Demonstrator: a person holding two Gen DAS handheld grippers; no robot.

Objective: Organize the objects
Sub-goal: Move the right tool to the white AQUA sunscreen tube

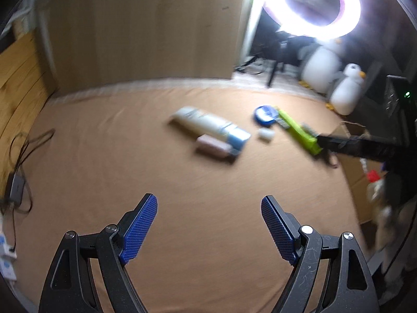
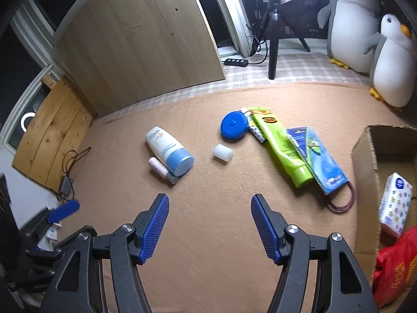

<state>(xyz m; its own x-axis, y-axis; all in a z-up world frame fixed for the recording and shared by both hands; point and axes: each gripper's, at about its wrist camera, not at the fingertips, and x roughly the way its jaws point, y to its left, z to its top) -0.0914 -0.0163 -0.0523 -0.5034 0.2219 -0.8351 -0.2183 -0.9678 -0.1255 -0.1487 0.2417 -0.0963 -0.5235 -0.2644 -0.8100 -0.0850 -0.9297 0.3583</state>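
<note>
Loose items lie on a tan mat (image 2: 208,208): a white bottle with a blue cap (image 2: 169,151), a small pink tube (image 2: 157,167) against it, a blue round tin (image 2: 233,125), a small white cylinder (image 2: 222,152), a lime-green tube (image 2: 282,146) and a blue packet (image 2: 318,159). My right gripper (image 2: 209,227) is open and empty, short of them. My left gripper (image 1: 208,228) is open and empty; its blurred view shows the bottle (image 1: 208,125), the tin (image 1: 265,113) and the green tube (image 1: 299,133).
An open cardboard box (image 2: 365,161) at the right holds a tissue pack (image 2: 394,203) and a red bag (image 2: 396,266). Two plush penguins (image 2: 365,26) and a tripod (image 2: 273,39) stand behind. A wooden panel (image 2: 138,39) and cables (image 2: 70,161) are at the left.
</note>
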